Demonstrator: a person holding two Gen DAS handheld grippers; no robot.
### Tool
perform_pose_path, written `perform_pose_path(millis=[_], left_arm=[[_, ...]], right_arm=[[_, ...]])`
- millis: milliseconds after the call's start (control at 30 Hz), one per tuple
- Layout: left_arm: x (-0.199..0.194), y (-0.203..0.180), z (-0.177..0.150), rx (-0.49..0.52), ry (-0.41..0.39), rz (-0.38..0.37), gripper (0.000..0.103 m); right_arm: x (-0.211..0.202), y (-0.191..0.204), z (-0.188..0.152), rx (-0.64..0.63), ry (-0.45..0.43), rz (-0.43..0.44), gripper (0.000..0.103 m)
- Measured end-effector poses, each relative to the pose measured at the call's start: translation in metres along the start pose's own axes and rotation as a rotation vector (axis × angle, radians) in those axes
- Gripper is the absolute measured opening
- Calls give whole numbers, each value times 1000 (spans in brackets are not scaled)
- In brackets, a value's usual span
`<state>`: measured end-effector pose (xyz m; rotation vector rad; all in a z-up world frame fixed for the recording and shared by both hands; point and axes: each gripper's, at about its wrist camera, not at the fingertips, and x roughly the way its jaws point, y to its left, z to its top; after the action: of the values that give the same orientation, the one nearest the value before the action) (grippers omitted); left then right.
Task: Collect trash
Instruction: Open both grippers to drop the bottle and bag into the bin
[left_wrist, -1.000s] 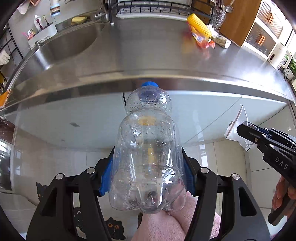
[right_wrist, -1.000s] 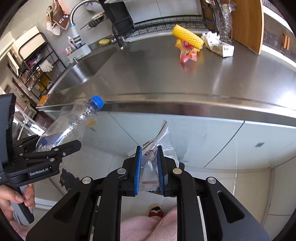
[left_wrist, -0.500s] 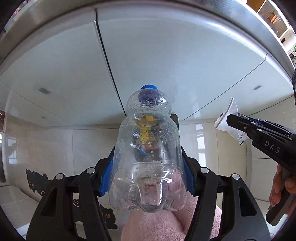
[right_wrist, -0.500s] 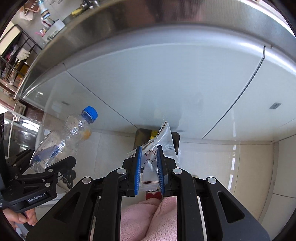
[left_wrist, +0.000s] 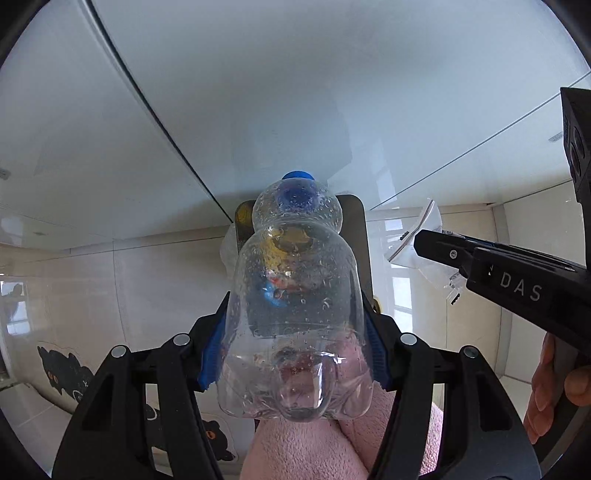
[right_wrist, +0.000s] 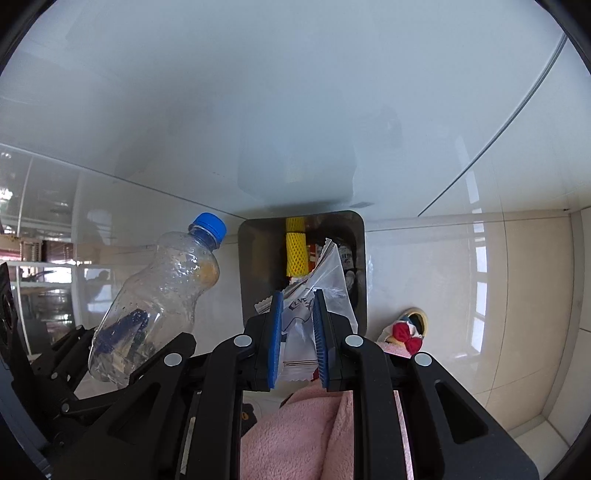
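The left tongs (left_wrist: 295, 354) are being pressed by their blue pads against the sides of an empty clear plastic bottle (left_wrist: 293, 306), which is being gripped near its base with its blue cap (left_wrist: 297, 175) pointed away from the camera. In the right wrist view the same bottle (right_wrist: 159, 295) is being seen at the left, tilted, with orange residue inside near its shoulder. The right tongs (right_wrist: 297, 341) are being kept narrow, clamped on a clear plastic wrapper (right_wrist: 314, 295) with printed lettering; its crumpled top is being shown sticking out past the pads. Both pieces of trash are being held above an open dark bin (right_wrist: 360, 266) standing on the pale tiled floor (right_wrist: 461, 295) against the white cabinet fronts (right_wrist: 295, 92). Inside the bin, a yellow foam net sleeve (right_wrist: 295, 247) and other wrappers are being shown. In the left wrist view, the bin (left_wrist: 354, 236) is being largely hidden behind the bottle, and the right tongs (left_wrist: 436, 243) with the wrapper (left_wrist: 424, 243) are being seen at the right, gripped by a hand (left_wrist: 554, 391). Pink fabric (right_wrist: 295, 432) is being seen under both tools, and a slipper with a red bow (right_wrist: 406, 332) is lying on the floor right of the bin.
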<state>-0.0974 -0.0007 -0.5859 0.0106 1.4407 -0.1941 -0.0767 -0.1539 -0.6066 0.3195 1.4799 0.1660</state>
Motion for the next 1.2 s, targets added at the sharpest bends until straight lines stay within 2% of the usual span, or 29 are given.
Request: perform_pose_path(millis=[233, 500, 633, 733, 800, 1033, 1200], left_arm=[[30, 1, 2, 15, 46, -1, 59], [33, 5, 12, 4, 71, -33, 60], [33, 10, 14, -4, 77, -42, 60], [31, 13, 14, -7, 70, -41, 64], [25, 14, 15, -5, 64, -46, 69], [0, 14, 20, -9, 42, -53, 72], [-43, 11, 17, 6, 1, -53, 86]], right_arm=[[28, -3, 11, 80, 51, 28, 18], [37, 0, 21, 119, 74, 50, 21], [38, -2, 23, 168, 70, 65, 45], [34, -1, 25, 171, 62, 48, 46], [30, -1, 24, 174, 61, 38, 46], [5, 1, 22, 187, 44, 31, 46], [-20, 7, 20, 184, 28, 43, 46]])
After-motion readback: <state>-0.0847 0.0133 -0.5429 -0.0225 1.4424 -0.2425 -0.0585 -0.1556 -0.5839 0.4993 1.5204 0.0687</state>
